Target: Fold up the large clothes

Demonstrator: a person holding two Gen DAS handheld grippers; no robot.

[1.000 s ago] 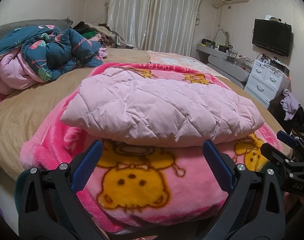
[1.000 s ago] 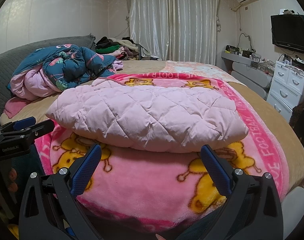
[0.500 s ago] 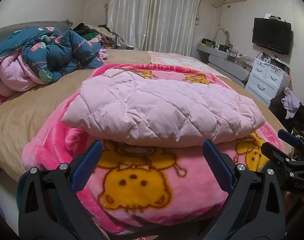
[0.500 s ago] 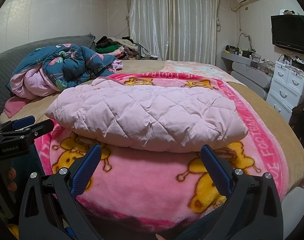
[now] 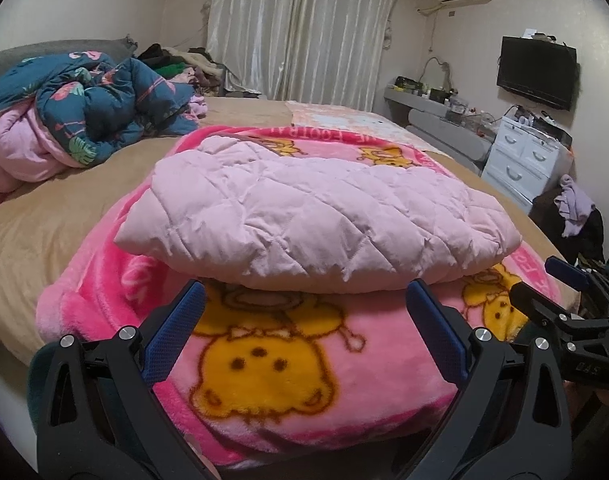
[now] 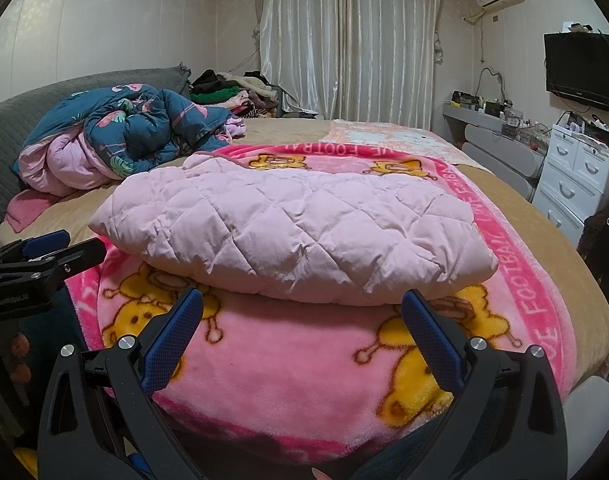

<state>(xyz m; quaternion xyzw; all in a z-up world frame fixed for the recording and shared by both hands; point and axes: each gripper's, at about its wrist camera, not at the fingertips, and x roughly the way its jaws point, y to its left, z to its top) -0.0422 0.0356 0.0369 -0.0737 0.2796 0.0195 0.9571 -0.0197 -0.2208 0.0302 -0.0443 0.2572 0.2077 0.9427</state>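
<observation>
A pale pink quilted garment (image 5: 316,216) lies folded in a thick flat bundle on a pink cartoon blanket (image 5: 272,368) at the near end of the bed; it also shows in the right wrist view (image 6: 296,232). My left gripper (image 5: 304,320) is open and empty, just short of the garment's near edge. My right gripper (image 6: 304,324) is open and empty, also just short of that edge, to the right of the left one. The right gripper shows at the right edge of the left wrist view (image 5: 560,296), and the left gripper at the left edge of the right wrist view (image 6: 44,252).
A heap of blue floral and pink bedding (image 6: 120,140) lies at the bed's far left, with piled clothes (image 6: 232,92) behind it. A white drawer unit (image 6: 576,176), a grey shelf and a wall TV (image 6: 580,68) stand to the right. Tan bedsheet (image 5: 44,232) surrounds the blanket.
Both grippers have stayed open and nearly still. The left wrist view has shifted slightly; the garment has not moved.
</observation>
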